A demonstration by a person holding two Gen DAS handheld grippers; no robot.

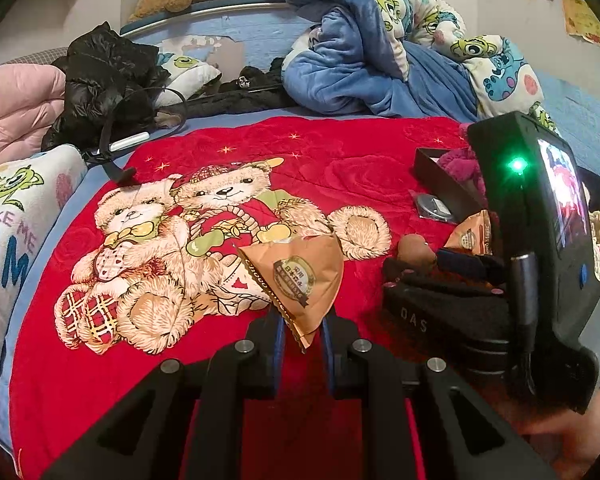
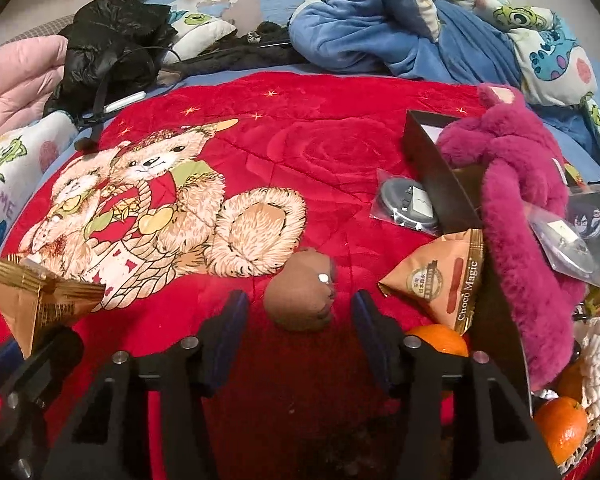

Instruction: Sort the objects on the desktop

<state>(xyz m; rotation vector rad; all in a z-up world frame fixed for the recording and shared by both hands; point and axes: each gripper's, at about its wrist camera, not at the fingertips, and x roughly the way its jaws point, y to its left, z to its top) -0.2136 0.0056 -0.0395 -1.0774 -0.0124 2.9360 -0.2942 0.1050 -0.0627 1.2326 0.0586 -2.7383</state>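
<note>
Left wrist view shows the left gripper (image 1: pixel 302 332) with its fingers clamped on 1 orange snack packet (image 1: pixel 296 276), lifted above the red blanket (image 1: pixel 340 168). Right gripper (image 2: pixel 300 320) stands with fingers parted around a brown round toy (image 2: pixel 302 294), not pressing it. A second packet (image 2: pixel 440 284), a bagged disc (image 2: pixel 410 204) and oranges (image 2: pixel 562 426) remain, so sorting looks far from finished

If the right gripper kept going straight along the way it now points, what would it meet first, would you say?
Most likely the small brown round object lying on the red blanket. It sits just ahead of the right gripper, roughly centred between the open jaws, which do not touch it. Depth is hard to judge through the fisheye.
</note>
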